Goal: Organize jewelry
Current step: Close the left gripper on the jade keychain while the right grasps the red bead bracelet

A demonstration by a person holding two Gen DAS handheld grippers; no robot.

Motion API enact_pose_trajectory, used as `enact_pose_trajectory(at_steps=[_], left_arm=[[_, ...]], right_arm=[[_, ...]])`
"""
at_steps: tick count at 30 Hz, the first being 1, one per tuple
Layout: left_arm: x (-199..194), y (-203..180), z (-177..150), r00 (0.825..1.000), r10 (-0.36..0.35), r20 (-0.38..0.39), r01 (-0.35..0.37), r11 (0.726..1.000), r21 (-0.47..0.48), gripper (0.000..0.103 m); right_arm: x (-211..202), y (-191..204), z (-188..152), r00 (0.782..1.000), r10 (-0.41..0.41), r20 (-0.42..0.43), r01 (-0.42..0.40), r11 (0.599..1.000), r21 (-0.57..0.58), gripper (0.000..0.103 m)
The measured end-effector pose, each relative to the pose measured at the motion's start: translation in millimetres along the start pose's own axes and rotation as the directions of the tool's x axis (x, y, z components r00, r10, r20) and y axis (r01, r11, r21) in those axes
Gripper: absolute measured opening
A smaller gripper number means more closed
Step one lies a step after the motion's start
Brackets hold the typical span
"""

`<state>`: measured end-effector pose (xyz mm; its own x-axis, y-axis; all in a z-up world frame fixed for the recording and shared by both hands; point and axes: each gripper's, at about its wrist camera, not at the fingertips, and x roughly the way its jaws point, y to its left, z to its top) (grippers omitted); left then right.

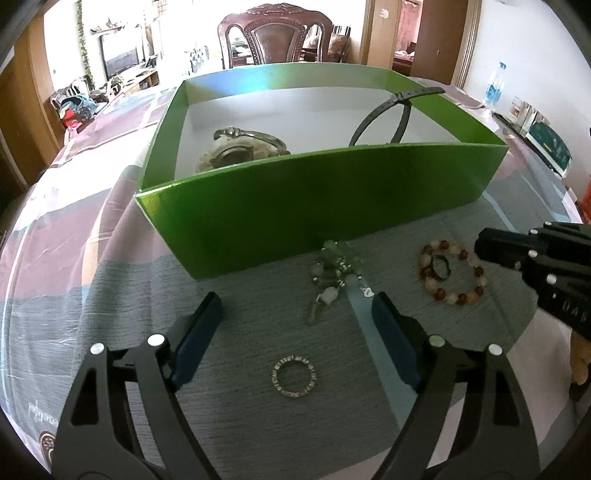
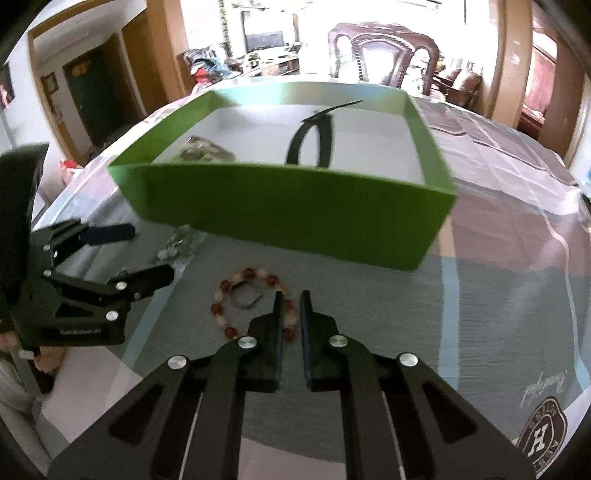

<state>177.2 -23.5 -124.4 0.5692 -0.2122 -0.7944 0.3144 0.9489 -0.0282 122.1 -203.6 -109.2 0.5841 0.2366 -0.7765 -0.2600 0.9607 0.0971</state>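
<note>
Below, we see a tabletop [image 1: 92,266] draped in striped cloth, a carved chair [image 1: 275,35] beyond. Our left gripper [image 1: 297,306] spreads its fingers wide above the ring [image 1: 294,375]; right gripper [image 2: 291,299] fingers nearly closed at the bead bracelet [image 2: 236,295], grip unclear. Green box [image 1: 314,206] behind.

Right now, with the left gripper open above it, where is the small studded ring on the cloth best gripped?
Pinch the studded ring across its outer rim, coming straight down from above: it lies flat on the tablecloth, so probably only opposite edges offer a hold. The left gripper stands open, fingers flanking it. The right gripper is shut on the beaded bracelet.
</note>
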Motion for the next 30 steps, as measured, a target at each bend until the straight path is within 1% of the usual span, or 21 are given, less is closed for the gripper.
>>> enact_pose_trajectory(at_steps=[4,6,7,8,9,11,12,13,15,16,19,23,25,26,27,28,29,30], left_arm=[[-3.9,5.7,1.5,0.999,-0.022,0.023,0.023,0.999,-0.034,0.079],[-5.3,6.4,2.6,0.999,-0.023,0.040,0.025,0.999,-0.041,0.077],[-6.4,5.9,2.9,0.999,-0.018,0.051,0.020,0.999,-0.041,0.076],[-7.6,4.6,3.4,0.998,-0.009,0.066,0.012,0.999,-0.036,0.076],[-8.3,2.6,4.1,0.997,-0.001,0.073,0.003,1.000,-0.030,0.074],[-2.9,-5.2,8.1,0.996,0.070,0.052,-0.070,0.998,-0.002,0.071],[0.4,-9.7,9.8,0.996,0.088,0.032,-0.089,0.996,0.015,0.063],[2.3,-11.9,9.8,0.995,0.098,0.019,-0.098,0.995,0.028,0.060],[2.5,-16.0,11.5,0.994,0.113,0.013,-0.113,0.993,0.040,0.059],[2.4,-17.7,12.2,0.995,0.102,0.004,-0.102,0.994,0.045,0.059],[1.4,-20.1,14.1,0.998,0.069,-0.009,-0.068,0.997,0.043,0.060],[3.6,-18.6,11.5,0.998,0.058,-0.018,-0.057,0.998,0.037,0.060],[4.4,-15.0,12.9,0.999,0.036,-0.020,-0.036,0.999,0.023,0.051],[3.8,-13.8,12.5,0.999,0.034,-0.016,-0.034,0.999,0.014,0.043],[3.5,-13.4,12.2,0.999,0.041,-0.011,-0.041,0.999,0.015,0.038],[3.1,-14.3,11.8,0.999,0.036,-0.008,-0.036,0.999,0.019,0.032],[2.5,-14.9,11.3,0.999,0.035,-0.005,-0.035,0.999,0.022,0.027],[2.1,-15.9,10.4,0.999,0.039,-0.002,-0.039,0.999,0.029,0.026]], right_arm=[[-5.8,-5.6,3.6,1.000,0.008,0.019,-0.009,1.000,0.021,0.011],[-2.2,-7.8,6.0,1.000,-0.001,0.004,0.001,1.000,0.024,0.020],[-0.9,-8.1,4.9,1.000,0.000,-0.002,0.000,1.000,0.025,0.029],[0.2,-7.7,3.4,1.000,0.001,-0.009,0.000,1.000,0.026,0.033],[4.1,-7.6,2.7,1.000,-0.003,-0.022,0.003,1.000,0.027,0.033],[10.5,-7.6,1.5,0.999,-0.012,-0.043,0.014,1.000,0.027,0.033],[12.9,-5.6,0.3,0.999,-0.012,-0.049,0.014,1.000,0.028,0.033],[15.0,-5.2,-1.7,0.998,-0.008,-0.054,0.010,0.999,0.030,0.033],[15.2,-2.6,-3.0,0.999,-0.019,-0.048,0.020,1.000,0.019,0.034],[15.7,-0.7,-3.4,0.999,-0.025,-0.046,0.026,1.000,0.010,0.035],[16.3,4.6,-5.6,0.998,-0.050,-0.038,0.049,0.999,-0.020,0.035],[16.0,13.5,-7.8,0.998,-0.062,-0.032,0.060,0.997,-0.054,0.035],[15.7,15.0,-8.3,0.998,-0.058,-0.031,0.056,0.996,-0.064,0.035],[15.4,16.5,-8.9,0.998,-0.054,-0.030,0.052,0.996,-0.070,0.035],[15.5,16.0,-8.3,0.998,-0.050,-0.031,0.047,0.996,-0.073,0.034],[15.7,16.0,-7.8,0.999,-0.042,-0.031,0.039,0.996,-0.075,0.029],[15.4,17.2,-8.1,0.999,-0.029,-0.033,0.026,0.997,-0.078,0.019],[14.8,19.7,-9.4,0.999,-0.022,-0.034,0.019,0.997,-0.080,0.015]])
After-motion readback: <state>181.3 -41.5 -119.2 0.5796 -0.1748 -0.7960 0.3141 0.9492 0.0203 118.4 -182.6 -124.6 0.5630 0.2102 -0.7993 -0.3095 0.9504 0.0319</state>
